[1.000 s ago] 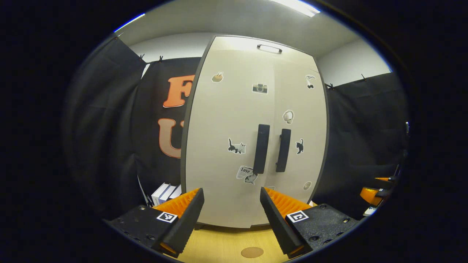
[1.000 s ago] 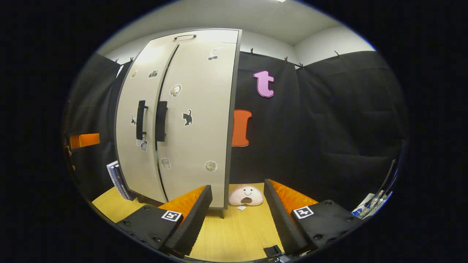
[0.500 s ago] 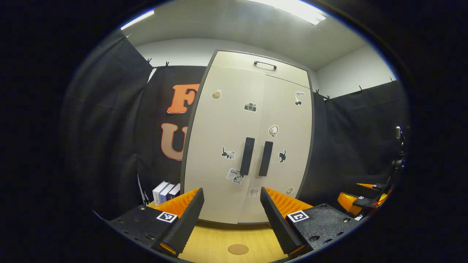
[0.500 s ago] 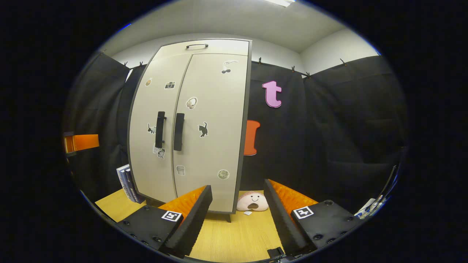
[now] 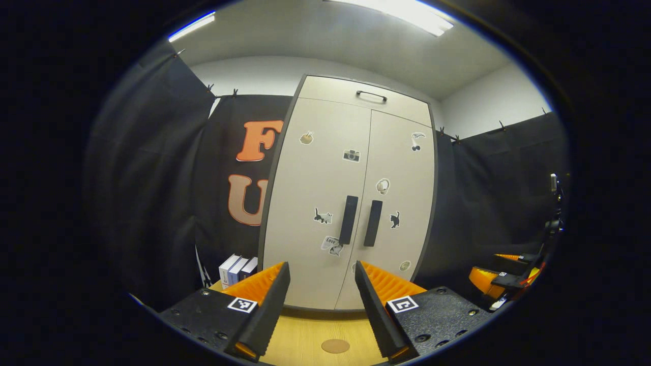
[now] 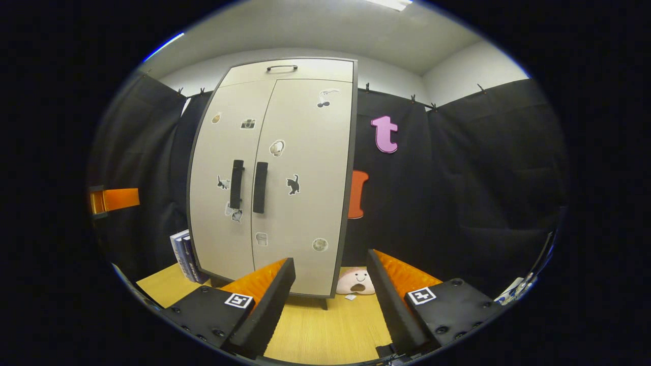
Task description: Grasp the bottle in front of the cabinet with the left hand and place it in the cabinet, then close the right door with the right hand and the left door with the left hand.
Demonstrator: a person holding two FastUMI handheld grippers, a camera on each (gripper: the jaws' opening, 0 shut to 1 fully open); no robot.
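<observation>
The cream cabinet (image 5: 325, 203) (image 6: 285, 168) stands on the wooden table with both doors shut, and its two dark handles (image 5: 361, 222) (image 6: 248, 185) sit side by side at the middle seam. Stickers dot the doors. The bottle is hidden from sight. My left gripper (image 5: 319, 305) is open, held back from the doors and facing the seam, nothing between its fingers. My right gripper (image 6: 329, 300) is open too, off to the cabinet's right front corner. In the left gripper view the right gripper (image 5: 501, 282) appears at the far right edge.
Books (image 5: 235, 269) (image 6: 185, 249) lean at the cabinet's left side. A pink plush face (image 6: 356, 282) lies on the table by the cabinet's right foot. A round brown mark (image 5: 335, 346) sits on the wooden table (image 6: 325, 330) in front of the doors.
Both grippers have drawn back from the cabinet, which looks smaller and farther off. The left gripper's fingers have closed in slightly. The doors stay shut.
</observation>
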